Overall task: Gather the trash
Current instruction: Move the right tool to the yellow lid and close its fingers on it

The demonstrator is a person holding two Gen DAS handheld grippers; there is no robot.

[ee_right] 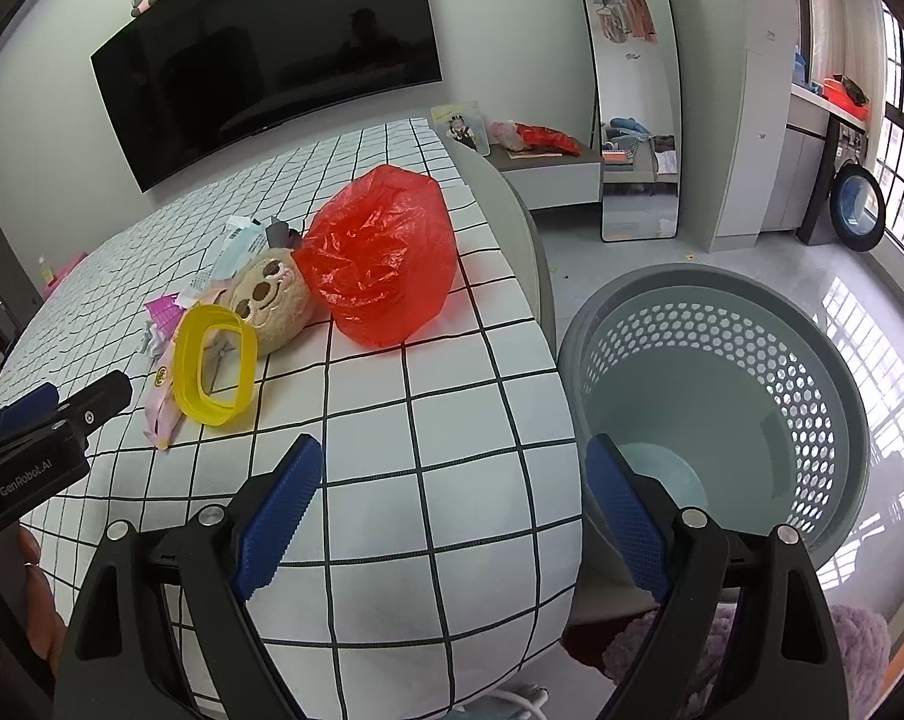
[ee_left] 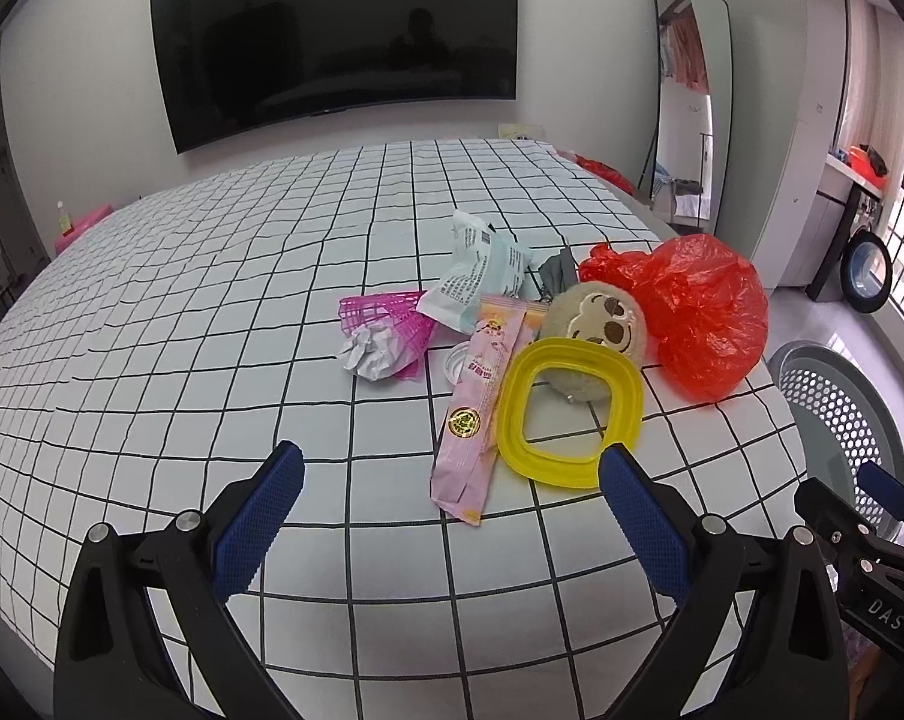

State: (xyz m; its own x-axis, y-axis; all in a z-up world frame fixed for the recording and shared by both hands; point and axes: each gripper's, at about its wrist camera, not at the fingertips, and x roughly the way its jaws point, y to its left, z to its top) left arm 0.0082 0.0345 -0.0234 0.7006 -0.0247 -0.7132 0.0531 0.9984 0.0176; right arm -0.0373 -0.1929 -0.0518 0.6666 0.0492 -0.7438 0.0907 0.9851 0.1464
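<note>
A heap of trash lies on the checked bed point(ee_left: 212, 300): a red plastic bag point(ee_left: 697, 306) point(ee_right: 380, 252), a yellow plastic ring point(ee_left: 565, 414) point(ee_right: 212, 372), a pink wrapper point(ee_left: 481, 408), a white-green packet point(ee_left: 481, 270), crumpled paper point(ee_left: 374, 351) on pink mesh point(ee_left: 386, 312), and a round plush face point(ee_left: 595, 324) point(ee_right: 272, 294). My left gripper point(ee_left: 452, 474) hovers open just short of the pink wrapper and ring, holding nothing. My right gripper point(ee_right: 452, 468) is open over the bed's corner, beside the grey perforated basket point(ee_right: 811, 372) on the floor.
A black TV point(ee_left: 338, 42) hangs on the wall behind the bed. A standing mirror point(ee_right: 637, 90) and a low bedside shelf point(ee_right: 547, 162) are at the right. A washing machine door point(ee_right: 856, 207) sits near the window. The basket point(ee_left: 841, 414) stands at the bed's right edge.
</note>
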